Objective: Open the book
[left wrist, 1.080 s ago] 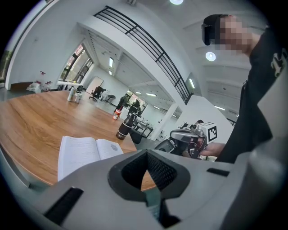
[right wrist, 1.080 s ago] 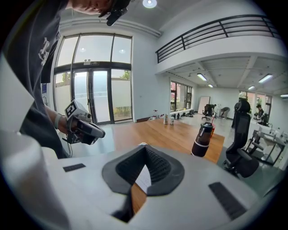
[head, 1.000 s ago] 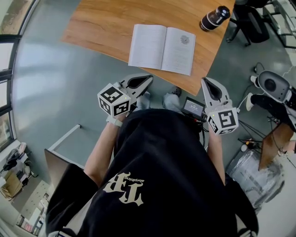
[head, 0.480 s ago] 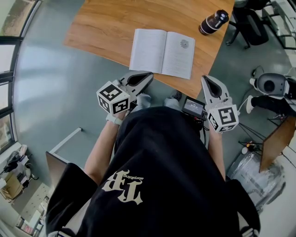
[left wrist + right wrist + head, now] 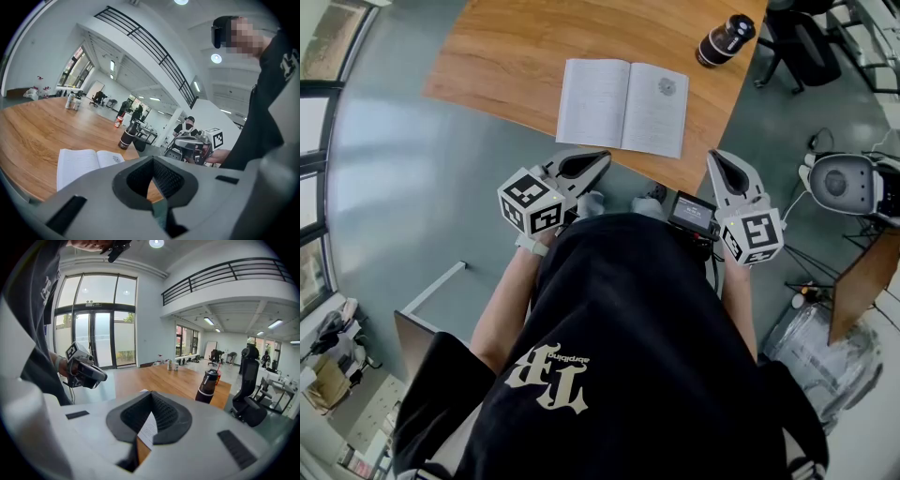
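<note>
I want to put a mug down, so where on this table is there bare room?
The wide stretch of table just left of the book is bare. Tightest is the right corner, between the book and bottle.

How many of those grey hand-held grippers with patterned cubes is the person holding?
2. The grey left gripper is at the wooden table's near edge, short of the open white book; the grey right gripper is by the table's corner. Both are shut, empty.

The left gripper (image 5: 598, 161) and the right gripper (image 5: 719, 165) sit side by side, well apart, before the person's waist. Both point forward and slightly down, jaws closed together on nothing. The left forearm (image 5: 502, 314) and right forearm (image 5: 739, 314) are bare.
</note>
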A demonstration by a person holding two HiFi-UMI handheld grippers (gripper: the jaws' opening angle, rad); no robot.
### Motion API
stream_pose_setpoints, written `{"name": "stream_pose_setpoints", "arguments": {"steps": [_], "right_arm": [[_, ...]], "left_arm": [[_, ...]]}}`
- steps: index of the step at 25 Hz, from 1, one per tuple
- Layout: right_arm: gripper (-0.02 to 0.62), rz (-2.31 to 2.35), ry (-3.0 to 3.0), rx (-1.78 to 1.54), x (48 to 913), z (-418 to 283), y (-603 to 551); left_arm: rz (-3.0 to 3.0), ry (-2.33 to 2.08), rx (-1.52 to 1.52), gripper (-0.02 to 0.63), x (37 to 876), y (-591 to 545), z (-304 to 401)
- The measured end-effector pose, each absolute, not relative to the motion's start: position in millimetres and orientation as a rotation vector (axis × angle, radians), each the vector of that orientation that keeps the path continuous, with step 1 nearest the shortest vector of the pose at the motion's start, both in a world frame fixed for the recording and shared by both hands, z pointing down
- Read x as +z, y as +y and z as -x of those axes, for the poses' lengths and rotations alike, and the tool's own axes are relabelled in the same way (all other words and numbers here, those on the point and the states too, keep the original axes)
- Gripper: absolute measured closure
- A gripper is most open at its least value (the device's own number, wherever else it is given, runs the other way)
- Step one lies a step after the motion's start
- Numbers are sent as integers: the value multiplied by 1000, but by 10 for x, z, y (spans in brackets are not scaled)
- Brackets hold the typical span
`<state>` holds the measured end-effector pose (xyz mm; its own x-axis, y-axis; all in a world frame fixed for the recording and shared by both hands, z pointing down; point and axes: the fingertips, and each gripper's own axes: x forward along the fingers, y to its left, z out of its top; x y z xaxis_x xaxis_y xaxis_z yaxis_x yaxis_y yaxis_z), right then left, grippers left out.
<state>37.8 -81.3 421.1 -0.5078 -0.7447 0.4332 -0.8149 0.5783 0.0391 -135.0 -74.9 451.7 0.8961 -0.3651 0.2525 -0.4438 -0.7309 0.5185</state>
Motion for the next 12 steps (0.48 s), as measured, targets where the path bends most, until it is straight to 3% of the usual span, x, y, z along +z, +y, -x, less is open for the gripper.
{"name": "stream_pose_setpoints", "arguments": {"steps": [12], "right_arm": [[606, -1286, -2378, 260, 4262, -534, -780]], "left_arm": [[-2477, -578, 185, 600, 4547, -787, 1263]]}}
